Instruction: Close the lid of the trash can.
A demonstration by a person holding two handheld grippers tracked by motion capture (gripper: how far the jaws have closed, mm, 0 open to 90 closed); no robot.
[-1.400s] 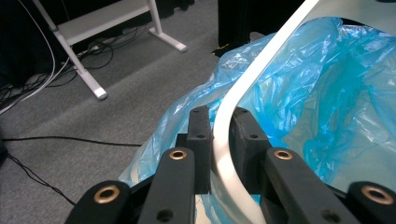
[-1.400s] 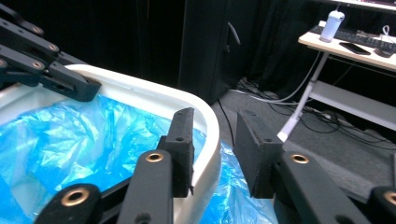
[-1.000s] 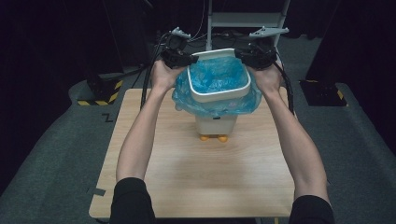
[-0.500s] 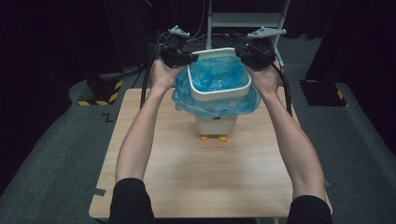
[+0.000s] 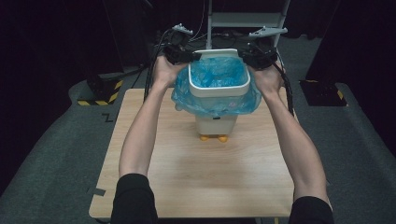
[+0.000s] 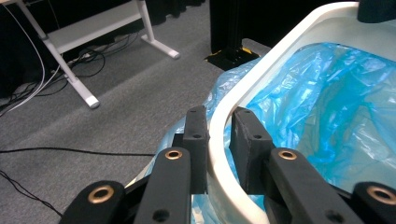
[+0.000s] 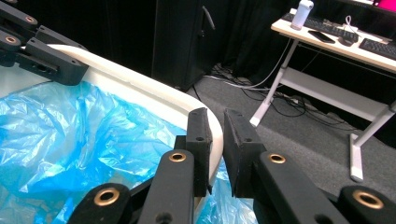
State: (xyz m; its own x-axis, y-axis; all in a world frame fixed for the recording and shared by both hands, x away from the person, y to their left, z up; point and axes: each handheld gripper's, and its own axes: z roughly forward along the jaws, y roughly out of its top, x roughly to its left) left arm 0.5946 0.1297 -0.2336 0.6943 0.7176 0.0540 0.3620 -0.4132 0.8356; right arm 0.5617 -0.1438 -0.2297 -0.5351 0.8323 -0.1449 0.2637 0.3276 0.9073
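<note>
Both forearms reach forward across the wooden tabletop [image 5: 187, 177], nearly straight, hands raised to the top of a small white bin [image 5: 215, 122] that stands near the tabletop's far middle on two orange feet [image 5: 212, 138]. On the left, the left claw [image 6: 218, 135] comes at the bin's white rim ring [image 5: 218, 89] from the far left corner; in the left gripper view its two black jaws straddle the ring, one outside and one inside, closed on it with the blue bag [image 5: 217, 100] beneath. On the right, the right claw [image 7: 215, 140] meets the ring at the far right corner and is closed on it likewise, one jaw on the inner side over the plastic and one on the outer side; its jaws have just been closing, with the ring between them. In the high view the hands cover much of both claws, and the draped bag hides the bin's upper walls. The bin stands upright, long axis vertical, mouth opening straight up, with the bag's edge folded outward and hanging around it.
</note>
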